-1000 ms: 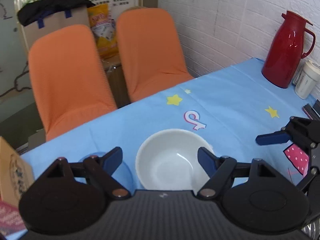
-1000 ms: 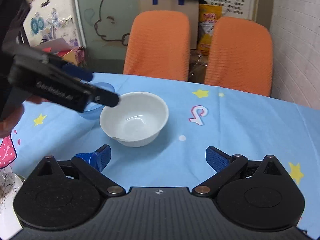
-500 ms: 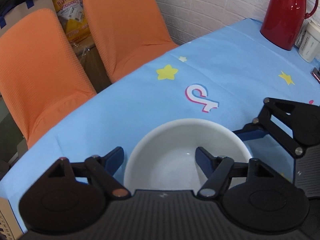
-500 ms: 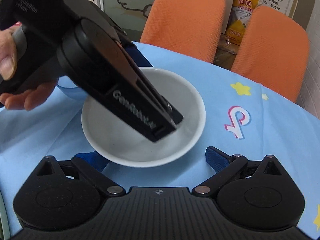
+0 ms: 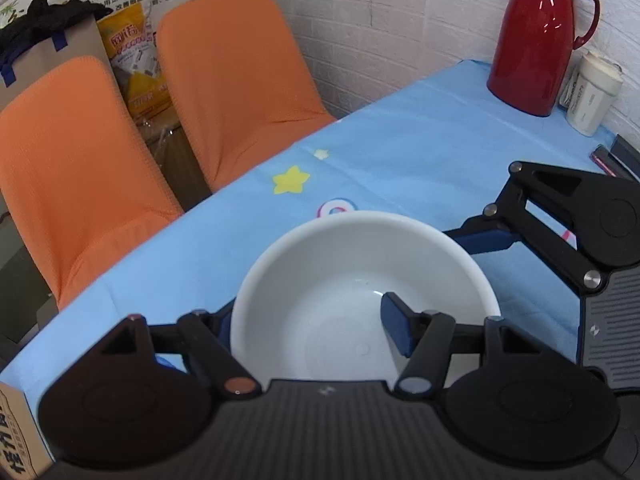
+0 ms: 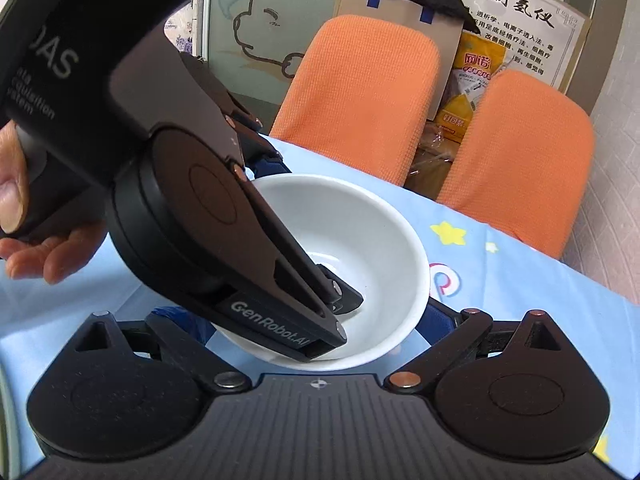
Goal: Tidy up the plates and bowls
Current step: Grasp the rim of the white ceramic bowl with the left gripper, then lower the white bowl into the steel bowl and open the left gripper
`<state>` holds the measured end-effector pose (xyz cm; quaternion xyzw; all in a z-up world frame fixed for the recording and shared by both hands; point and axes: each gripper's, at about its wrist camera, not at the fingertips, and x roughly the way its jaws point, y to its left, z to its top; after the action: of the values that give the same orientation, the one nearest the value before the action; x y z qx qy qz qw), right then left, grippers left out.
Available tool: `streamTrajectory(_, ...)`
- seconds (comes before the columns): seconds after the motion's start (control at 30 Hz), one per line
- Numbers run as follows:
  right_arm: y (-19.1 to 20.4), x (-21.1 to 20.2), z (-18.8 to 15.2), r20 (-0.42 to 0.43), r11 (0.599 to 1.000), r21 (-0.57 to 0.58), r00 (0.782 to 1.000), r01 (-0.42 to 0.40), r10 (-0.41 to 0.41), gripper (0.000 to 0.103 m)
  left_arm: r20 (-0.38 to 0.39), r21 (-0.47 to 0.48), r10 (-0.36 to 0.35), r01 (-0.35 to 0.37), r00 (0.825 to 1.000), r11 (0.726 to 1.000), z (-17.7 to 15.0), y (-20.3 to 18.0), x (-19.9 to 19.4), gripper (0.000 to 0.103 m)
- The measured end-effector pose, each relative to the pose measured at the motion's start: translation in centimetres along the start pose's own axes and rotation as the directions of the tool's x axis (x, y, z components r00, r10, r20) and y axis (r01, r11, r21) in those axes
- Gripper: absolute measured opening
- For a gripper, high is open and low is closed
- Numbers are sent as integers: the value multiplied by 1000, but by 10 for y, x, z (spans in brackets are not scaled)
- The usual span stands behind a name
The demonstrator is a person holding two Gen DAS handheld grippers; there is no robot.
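Note:
A white bowl sits on the blue star-print tablecloth. My left gripper straddles its near-left rim: the right finger is inside the bowl, the left finger outside and mostly hidden by the wall. The jaws still stand wide. In the right wrist view the bowl lies between my right gripper's open fingers, which sit low beside its near rim. The left gripper's body covers the bowl's left half there.
A red thermos jug and a white cup stand at the far right by the brick wall. Two orange chairs line the table's far edge. A cardboard box is at the near left.
Both grippers have moved in on the bowl. My left gripper now has one finger inside the bowl and one outside. The bowl looks slightly raised and nearer.

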<state>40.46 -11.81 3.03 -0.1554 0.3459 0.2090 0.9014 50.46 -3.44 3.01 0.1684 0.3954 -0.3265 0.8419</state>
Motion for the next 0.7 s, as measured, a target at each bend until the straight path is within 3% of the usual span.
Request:
streamTrajectory(0.17,3,-43,-11,25,999,-31,999,43,-42,87,47,-20,-6,7,999,1000,-7,-46,-46,64)
streamTrajectory(0.37,25,-105,-47,24,999,-11,999,49,-49,87,52,-26,-39,40,998,999,-41,-109,-84,64)
streamTrajectory(0.7,61,-154,-116,-55,999,41,998,28,-26,87,10,-15,-73,73,997,997,-101,-183,-91,66)
